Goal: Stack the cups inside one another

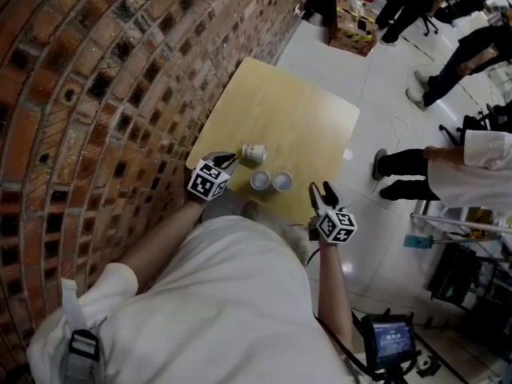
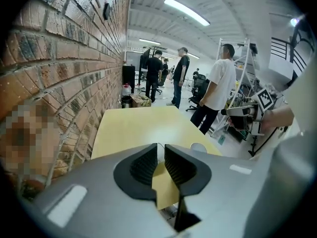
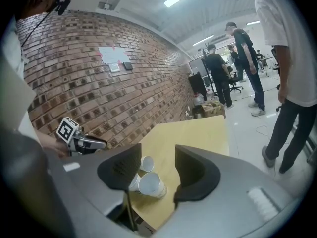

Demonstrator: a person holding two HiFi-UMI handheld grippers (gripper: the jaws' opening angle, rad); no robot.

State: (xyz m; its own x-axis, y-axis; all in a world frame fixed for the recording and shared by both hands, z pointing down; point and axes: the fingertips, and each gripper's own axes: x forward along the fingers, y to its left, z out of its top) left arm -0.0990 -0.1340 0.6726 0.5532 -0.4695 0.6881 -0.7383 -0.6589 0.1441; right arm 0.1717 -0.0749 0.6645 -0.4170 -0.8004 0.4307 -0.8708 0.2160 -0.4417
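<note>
Three small white paper cups [image 1: 260, 181] are grouped near your edge of the pale yellow wooden bench [image 1: 296, 118]. Two stand upright just beside each other with their mouths up. The third, the tipped cup [image 1: 254, 153], lies on its side just beyond them, towards the red brick wall [image 1: 96, 94]. They look thin-walled and light, with a faint print on the side. None sits inside another, so the stacking has not begun.

The cups are bunched together where you can reach them with either hand. The tipped cup is probably your first job, since it cannot be nested until it is lifted or stood up.

Your left tongs [image 1: 230, 161] point down at the bench just beside that tipped cup. Their pads are drawn almost together, leaving only a narrow slit. Nothing shows in the slit except yellow bench, so they are grasping nothing. The rim of one upright cup peeks past the right-hand pad.

Your right tongs [image 1: 323, 192] hover off the near right corner of the bench, apart from the cups. They are released and spread wide, roughly a cup's width by my judgement. The cups are framed between the pads but lie further out, untouched.
</note>
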